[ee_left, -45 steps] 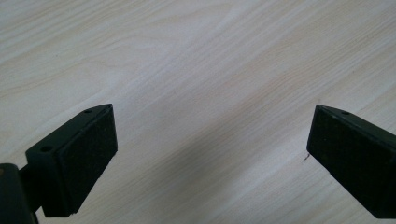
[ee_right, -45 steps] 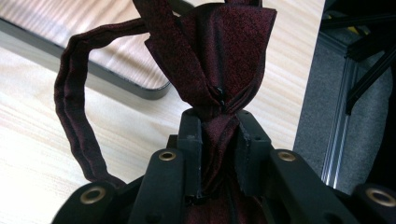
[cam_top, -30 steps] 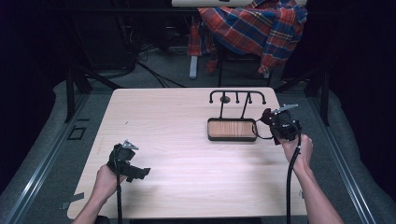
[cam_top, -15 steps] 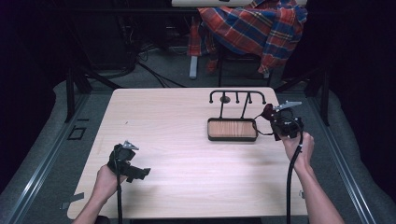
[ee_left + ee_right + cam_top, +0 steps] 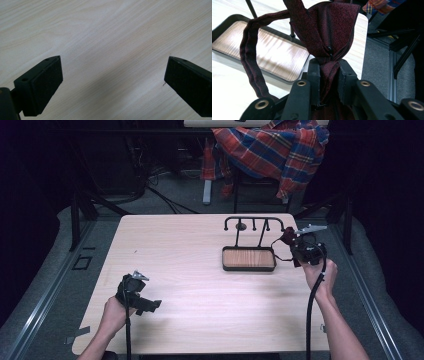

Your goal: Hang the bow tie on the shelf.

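Note:
A dark red bow tie (image 5: 329, 30) with a looping strap (image 5: 249, 62) is pinched between the jaws of my right gripper (image 5: 329, 72). In the high view the right gripper (image 5: 294, 243) holds the bow tie (image 5: 287, 236) just right of a black stand (image 5: 253, 220) with hooks along its top bar and a wooden tray base (image 5: 248, 258). My left gripper (image 5: 149, 305) rests low near the table's front left corner. Its jaws stand wide apart over bare wood, and the left gripper (image 5: 112, 80) has nothing between its fingers (image 5: 42, 85).
The light wooden table (image 5: 190, 270) has its right edge close beside the right gripper. Behind the table a plaid cloth (image 5: 270, 150) hangs over a chair. Cables and metal rails lie on the dark floor around the table.
The right gripper has risen slightly and drifted a little toward the far right with the bow tie. The left gripper has stayed where it was.

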Action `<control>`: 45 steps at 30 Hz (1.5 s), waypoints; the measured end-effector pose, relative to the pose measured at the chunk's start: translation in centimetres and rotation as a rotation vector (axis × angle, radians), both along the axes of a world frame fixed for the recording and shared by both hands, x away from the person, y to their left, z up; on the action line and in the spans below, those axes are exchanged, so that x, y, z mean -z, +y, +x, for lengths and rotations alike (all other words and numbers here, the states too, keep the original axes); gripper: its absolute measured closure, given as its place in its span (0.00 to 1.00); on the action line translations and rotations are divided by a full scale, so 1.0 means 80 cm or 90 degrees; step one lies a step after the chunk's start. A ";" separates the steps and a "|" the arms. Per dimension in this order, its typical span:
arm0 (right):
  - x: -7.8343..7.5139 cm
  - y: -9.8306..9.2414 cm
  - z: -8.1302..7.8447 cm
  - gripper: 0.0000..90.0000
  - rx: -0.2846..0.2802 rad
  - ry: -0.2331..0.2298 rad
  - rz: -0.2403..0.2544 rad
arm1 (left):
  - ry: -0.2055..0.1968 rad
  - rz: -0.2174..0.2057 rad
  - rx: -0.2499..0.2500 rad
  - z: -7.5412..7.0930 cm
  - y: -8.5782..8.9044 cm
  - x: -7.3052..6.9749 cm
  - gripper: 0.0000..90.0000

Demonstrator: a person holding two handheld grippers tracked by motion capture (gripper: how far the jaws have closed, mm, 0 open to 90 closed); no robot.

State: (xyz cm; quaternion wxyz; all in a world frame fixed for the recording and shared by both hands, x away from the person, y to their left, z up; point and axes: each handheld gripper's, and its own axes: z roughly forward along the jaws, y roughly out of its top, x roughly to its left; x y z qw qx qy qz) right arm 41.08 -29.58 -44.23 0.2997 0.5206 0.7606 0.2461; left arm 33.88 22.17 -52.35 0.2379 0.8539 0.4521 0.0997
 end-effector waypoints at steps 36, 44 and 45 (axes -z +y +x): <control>0.007 0.021 0.031 0.83 -0.003 0.028 0.002 | 0.007 0.006 0.002 0.001 0.000 0.001 0.02; 0.010 0.025 0.041 0.83 -0.011 0.029 0.011 | 0.007 0.007 -0.001 0.001 0.000 0.002 0.02; 0.010 0.025 0.042 0.83 -0.012 0.031 0.010 | 0.007 0.007 -0.001 0.001 0.000 0.002 0.02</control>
